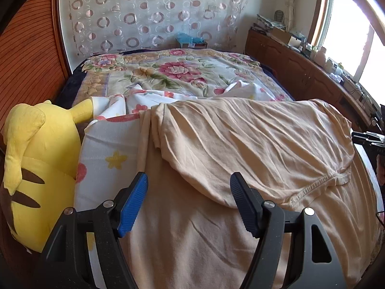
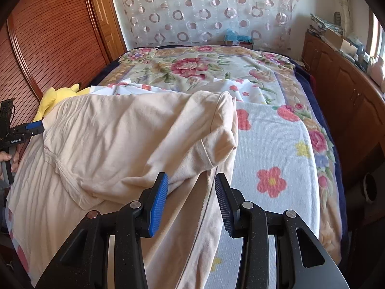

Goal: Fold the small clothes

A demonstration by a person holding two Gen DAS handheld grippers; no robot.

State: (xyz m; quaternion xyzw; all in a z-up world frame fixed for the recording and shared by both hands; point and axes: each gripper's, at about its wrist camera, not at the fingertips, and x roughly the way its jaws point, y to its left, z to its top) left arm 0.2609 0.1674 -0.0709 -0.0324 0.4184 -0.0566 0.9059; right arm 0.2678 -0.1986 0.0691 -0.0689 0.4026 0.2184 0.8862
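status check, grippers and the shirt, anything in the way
Left gripper open, right gripper open, both empty. Cream shirt half folded on bed. Yellow plush beside its left edge.

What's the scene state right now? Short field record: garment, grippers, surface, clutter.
garment: cream shirt, top part folded over its lower part, wrinkled, hem seam showing
left gripper: open, fingers apart above the shirt, nothing gripped
right gripper: open, fingers astride the shirt's right edge, not pressing it
surface: flowered towel under the shirt, on a floral bedspread
clutter: yellow plush toy at the shirt's left side
fold status: one fold laid, not finished
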